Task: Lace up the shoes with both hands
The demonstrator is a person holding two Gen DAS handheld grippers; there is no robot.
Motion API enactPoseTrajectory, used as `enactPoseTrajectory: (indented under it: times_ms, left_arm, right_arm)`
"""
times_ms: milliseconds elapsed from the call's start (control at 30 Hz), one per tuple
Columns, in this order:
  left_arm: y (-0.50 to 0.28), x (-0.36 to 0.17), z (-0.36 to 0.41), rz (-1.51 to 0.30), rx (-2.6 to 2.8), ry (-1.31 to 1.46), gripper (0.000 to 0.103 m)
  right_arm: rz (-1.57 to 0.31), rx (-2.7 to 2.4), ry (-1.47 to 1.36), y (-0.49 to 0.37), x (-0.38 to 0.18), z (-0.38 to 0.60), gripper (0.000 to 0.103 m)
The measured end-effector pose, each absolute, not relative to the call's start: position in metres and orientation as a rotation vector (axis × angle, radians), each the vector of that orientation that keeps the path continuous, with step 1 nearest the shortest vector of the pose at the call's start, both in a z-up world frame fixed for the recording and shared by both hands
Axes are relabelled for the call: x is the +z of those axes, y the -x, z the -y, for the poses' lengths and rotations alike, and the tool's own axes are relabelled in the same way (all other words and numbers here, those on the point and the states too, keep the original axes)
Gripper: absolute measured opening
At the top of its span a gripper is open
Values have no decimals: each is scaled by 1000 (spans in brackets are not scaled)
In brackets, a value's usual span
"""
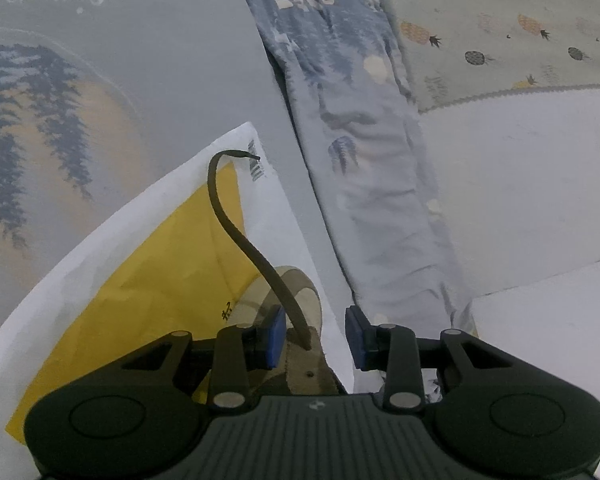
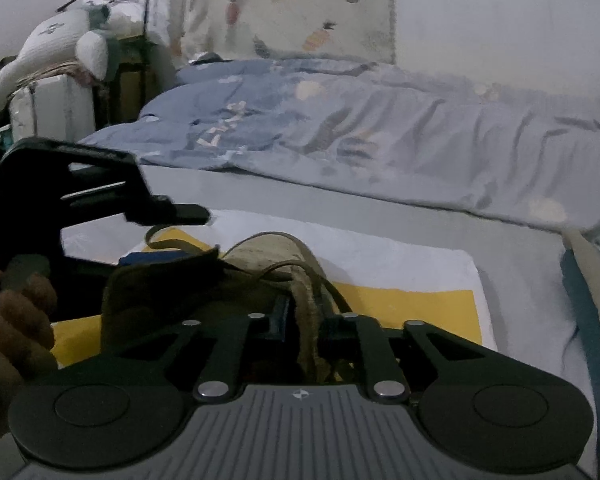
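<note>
Left wrist view: the left gripper point(image 1: 314, 338) gapes around a limp brown shoelace point(image 1: 236, 232); the right gripper point(image 2: 304, 330) pinches the soft shoe's eyelet flap point(image 2: 306, 300). Best held near the lace's stiff tip.

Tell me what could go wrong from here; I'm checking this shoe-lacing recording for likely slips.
1. The left tongs stand open around the dark lace without pinching it, so the free end may flop away before it is gripped.
2. The right tongs are shut on the shoe's upper edge; a tug could drag the shoe across the yellow-and-white paper.
</note>
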State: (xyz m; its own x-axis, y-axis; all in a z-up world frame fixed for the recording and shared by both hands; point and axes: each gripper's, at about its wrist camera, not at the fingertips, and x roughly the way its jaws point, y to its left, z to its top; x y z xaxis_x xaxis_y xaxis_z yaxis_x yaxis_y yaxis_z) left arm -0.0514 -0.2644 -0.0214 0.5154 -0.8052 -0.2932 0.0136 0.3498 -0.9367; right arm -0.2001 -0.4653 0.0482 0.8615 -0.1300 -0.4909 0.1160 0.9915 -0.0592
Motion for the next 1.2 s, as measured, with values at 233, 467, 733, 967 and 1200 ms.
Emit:
enactPoseTrajectory:
  times_ms: [233, 467, 733, 967, 1200]
  left_arm:
    - [50, -22, 269, -891, -635, 1069, 27]
    - [52, -16, 267, -855, -619, 1046, 13]
    - [50, -21, 268, -896, -631, 1086, 13]
    - [50, -28, 265, -927, -588, 1108, 6]
    - [58, -21, 267, -873, -543, 1069, 1]
  right_arm:
    - [-523, -152, 34, 199, 47, 466, 8]
    - [-522, -164, 52, 198, 45, 462, 8]
    - [-521, -166, 45, 198, 45, 463, 8]
    - [-520, -171, 41, 197, 44, 463, 8]
    - [-519, -172, 46, 197, 45, 463, 8]
